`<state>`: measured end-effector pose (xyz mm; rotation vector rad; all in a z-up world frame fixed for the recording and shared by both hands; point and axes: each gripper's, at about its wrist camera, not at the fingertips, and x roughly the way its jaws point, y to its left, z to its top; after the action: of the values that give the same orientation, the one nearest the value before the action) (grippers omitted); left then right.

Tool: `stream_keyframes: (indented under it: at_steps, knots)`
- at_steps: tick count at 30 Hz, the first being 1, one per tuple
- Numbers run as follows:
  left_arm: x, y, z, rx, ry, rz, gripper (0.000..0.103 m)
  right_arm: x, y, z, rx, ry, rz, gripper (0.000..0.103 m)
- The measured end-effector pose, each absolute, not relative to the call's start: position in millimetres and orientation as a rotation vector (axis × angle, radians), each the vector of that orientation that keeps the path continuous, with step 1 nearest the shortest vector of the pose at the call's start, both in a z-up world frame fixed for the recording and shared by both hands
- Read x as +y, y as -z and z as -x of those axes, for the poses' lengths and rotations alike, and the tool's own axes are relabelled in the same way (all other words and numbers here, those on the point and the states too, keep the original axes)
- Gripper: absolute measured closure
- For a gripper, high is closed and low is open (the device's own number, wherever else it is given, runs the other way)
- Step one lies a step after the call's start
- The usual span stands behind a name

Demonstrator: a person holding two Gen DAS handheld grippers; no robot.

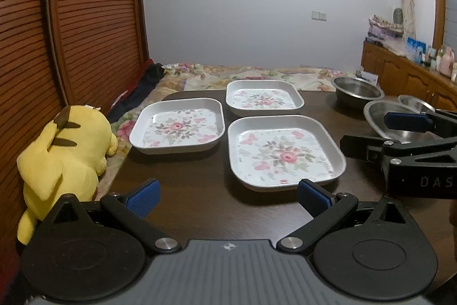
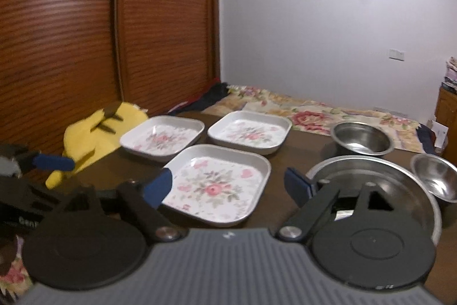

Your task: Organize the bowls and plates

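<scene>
Three square white floral plates lie on the dark table: a near one (image 1: 285, 152) (image 2: 218, 185), a left one (image 1: 177, 126) (image 2: 162, 137) and a far one (image 1: 264, 97) (image 2: 250, 132). On the right stand a wide shallow steel bowl (image 1: 400, 120) (image 2: 377, 179), a deeper steel bowl (image 1: 357, 92) (image 2: 361, 137) and a small steel bowl (image 1: 415, 102) (image 2: 435, 180). My left gripper (image 1: 228, 197) is open and empty, just short of the near plate. My right gripper (image 2: 228, 187) is open and empty above the near plate's right side and the wide bowl's edge; it also shows in the left wrist view (image 1: 400, 130).
A yellow plush toy (image 1: 65, 150) (image 2: 97, 133) lies at the table's left edge. A floral bedspread (image 1: 257, 73) lies behind the table. Wooden slatted doors (image 1: 71, 19) stand on the left. A wooden cabinet (image 1: 405, 70) with clutter runs along the right.
</scene>
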<state>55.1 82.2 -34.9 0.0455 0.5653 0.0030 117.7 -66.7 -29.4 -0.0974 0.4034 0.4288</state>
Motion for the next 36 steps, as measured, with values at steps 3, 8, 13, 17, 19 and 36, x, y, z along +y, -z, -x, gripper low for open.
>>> stream_keyframes:
  at_steps: [3,8,13,17,19,36]
  knots:
    - [89,37,-63,0.559,-0.009,-0.054,0.0,-64,33,-126,0.432,-0.423,0.089,0.024]
    - [109,38,-71,0.55,-0.01,-0.009,0.0,-63,35,-133,0.437,-0.407,0.086,0.025]
    - [124,41,-82,0.555,0.012,0.035,0.008,-57,43,-139,0.458,-0.394,0.1,0.031]
    - [130,44,-92,0.568,0.069,0.089,0.019,-49,50,-144,0.477,-0.381,0.124,0.043]
    - [130,46,-97,0.575,0.098,0.106,0.029,-46,54,-147,0.491,-0.364,0.136,0.047]
    - [113,67,-141,0.637,0.154,0.083,0.046,-32,75,-161,0.545,-0.262,0.183,0.051]
